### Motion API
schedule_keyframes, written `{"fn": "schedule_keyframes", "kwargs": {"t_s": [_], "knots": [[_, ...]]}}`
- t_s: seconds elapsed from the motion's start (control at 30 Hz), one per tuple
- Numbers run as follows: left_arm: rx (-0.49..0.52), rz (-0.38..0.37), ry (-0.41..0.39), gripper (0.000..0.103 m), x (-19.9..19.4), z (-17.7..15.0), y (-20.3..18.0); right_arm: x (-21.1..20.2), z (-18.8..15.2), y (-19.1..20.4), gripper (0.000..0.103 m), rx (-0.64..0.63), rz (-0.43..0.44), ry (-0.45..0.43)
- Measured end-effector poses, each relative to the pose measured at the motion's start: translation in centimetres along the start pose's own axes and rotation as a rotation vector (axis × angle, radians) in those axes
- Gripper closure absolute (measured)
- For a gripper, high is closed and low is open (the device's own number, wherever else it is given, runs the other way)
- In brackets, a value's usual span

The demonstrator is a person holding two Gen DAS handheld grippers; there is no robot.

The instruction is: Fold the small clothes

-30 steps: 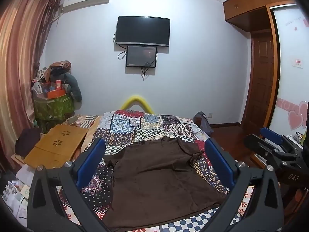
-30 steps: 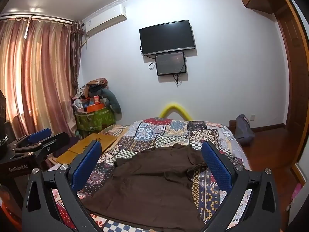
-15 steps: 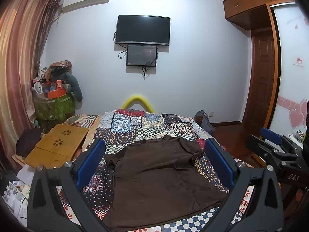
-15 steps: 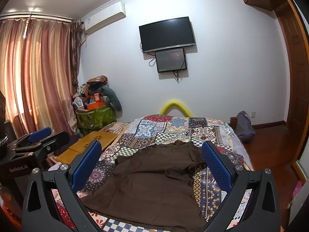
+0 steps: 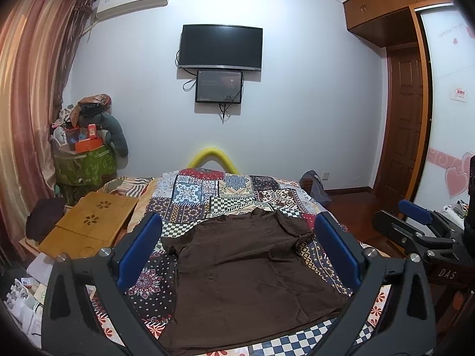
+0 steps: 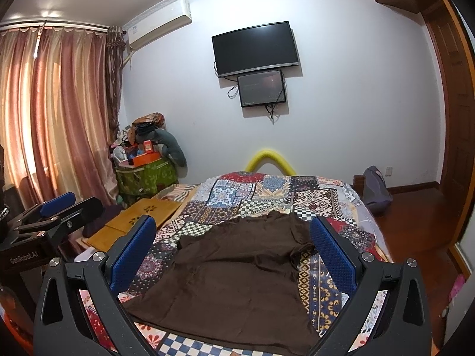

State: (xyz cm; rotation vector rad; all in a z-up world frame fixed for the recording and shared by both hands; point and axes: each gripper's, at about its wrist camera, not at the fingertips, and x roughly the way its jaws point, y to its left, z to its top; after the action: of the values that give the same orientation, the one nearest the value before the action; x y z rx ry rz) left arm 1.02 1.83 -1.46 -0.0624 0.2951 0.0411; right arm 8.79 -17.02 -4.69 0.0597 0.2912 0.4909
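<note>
The brown shirt (image 5: 249, 273) lies flat on the bed (image 5: 207, 195), collar toward the far wall — left gripper (image 5: 237, 255) and right gripper (image 6: 234, 252) hover above it, both wide apart, holding nothing.

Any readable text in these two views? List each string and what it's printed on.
"DAS": on the body of the right gripper, seen in the left wrist view.
"GenRobot.AI": on the body of the left gripper, seen in the right wrist view.
Red sticker on the white wardrobe door: too small to read.
Pale script near the door's top: blurred.
Air conditioner label: too small.
</note>
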Motion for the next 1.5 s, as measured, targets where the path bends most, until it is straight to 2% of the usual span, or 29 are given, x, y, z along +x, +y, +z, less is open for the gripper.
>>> {"fn": "schedule_keyframes", "kwargs": {"t_s": [1.17,1.5], "knots": [[-0.015,0.006,0.007,0.000,0.6,0.0,0.2,-0.2,0.3,0.0,0.000,0.012,-0.009,0.006],[-0.021,0.009,0.040,0.000,2.8,0.0,0.9,1.0,0.4,-0.2,0.000,0.019,-0.001,0.027]]}}
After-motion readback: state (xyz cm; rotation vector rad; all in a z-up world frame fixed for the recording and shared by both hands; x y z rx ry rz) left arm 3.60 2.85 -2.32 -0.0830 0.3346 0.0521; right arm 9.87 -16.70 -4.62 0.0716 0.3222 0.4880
